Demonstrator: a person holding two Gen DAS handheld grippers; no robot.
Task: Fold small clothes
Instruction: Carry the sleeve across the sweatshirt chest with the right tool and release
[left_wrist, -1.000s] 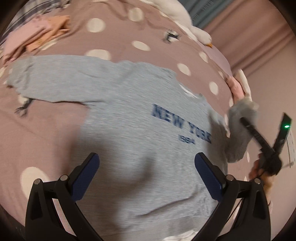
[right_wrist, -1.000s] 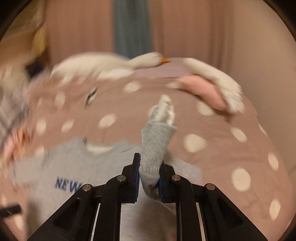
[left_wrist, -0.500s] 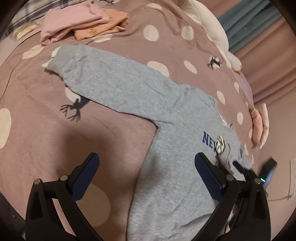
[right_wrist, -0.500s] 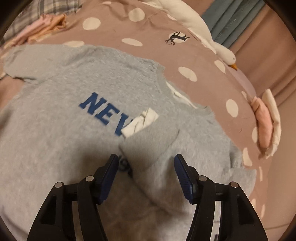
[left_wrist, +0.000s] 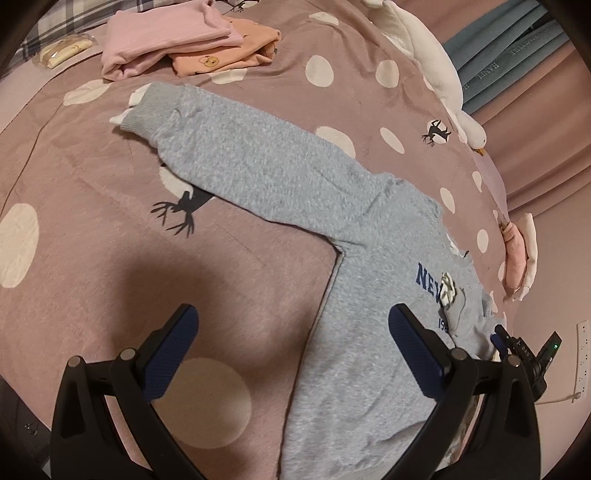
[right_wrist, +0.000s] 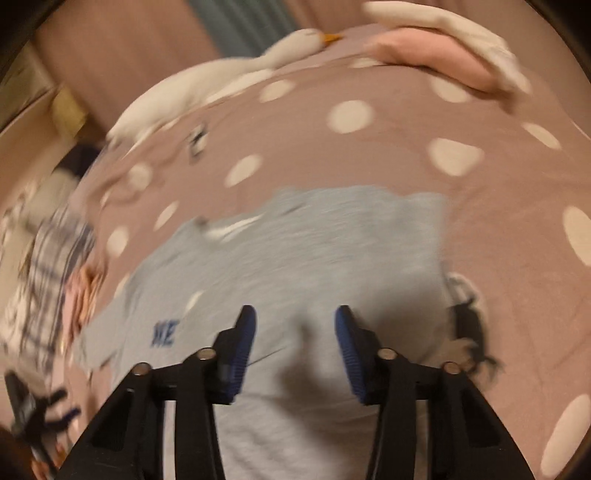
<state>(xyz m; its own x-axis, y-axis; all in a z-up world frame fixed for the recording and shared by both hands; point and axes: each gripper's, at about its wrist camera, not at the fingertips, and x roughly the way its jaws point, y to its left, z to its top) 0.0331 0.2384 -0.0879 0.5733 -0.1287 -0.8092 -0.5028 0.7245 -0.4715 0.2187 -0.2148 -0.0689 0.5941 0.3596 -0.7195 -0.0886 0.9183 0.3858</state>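
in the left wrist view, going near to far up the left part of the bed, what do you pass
left gripper → deer print → sweatshirt's grey cuff → folded pink garment

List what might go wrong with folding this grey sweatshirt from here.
The folded sleeve lies loose over the print on the grey sweatshirt and may slide off. The other sleeve is still spread out, so dragging it could wrinkle the bedspread. The right gripper, jaws just closing on nothing, might snag fabric.

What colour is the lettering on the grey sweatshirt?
Navy blue lettering on the sweatshirt, clearest in the left wrist view.
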